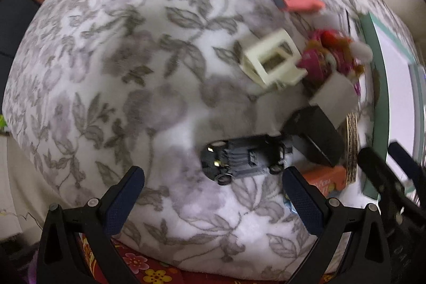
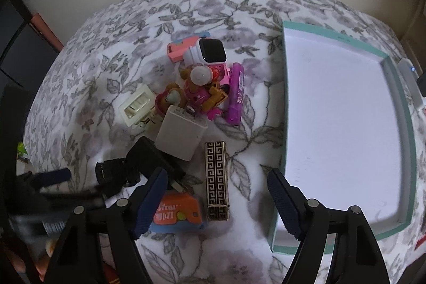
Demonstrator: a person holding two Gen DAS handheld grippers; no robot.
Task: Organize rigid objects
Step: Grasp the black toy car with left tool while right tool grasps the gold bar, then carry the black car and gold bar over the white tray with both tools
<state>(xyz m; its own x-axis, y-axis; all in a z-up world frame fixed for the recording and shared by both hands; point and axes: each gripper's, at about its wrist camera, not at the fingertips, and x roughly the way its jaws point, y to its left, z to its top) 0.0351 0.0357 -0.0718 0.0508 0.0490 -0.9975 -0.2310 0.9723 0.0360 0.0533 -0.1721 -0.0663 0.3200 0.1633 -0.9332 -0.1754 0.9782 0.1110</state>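
On the floral bedspread (image 1: 133,71) the toy car (image 1: 245,157) lay on its side (long axis crosswise), just ahead of the left gripper (image 1: 213,193), both grippers (image 2: 217,193) spread wide, holding nothing.
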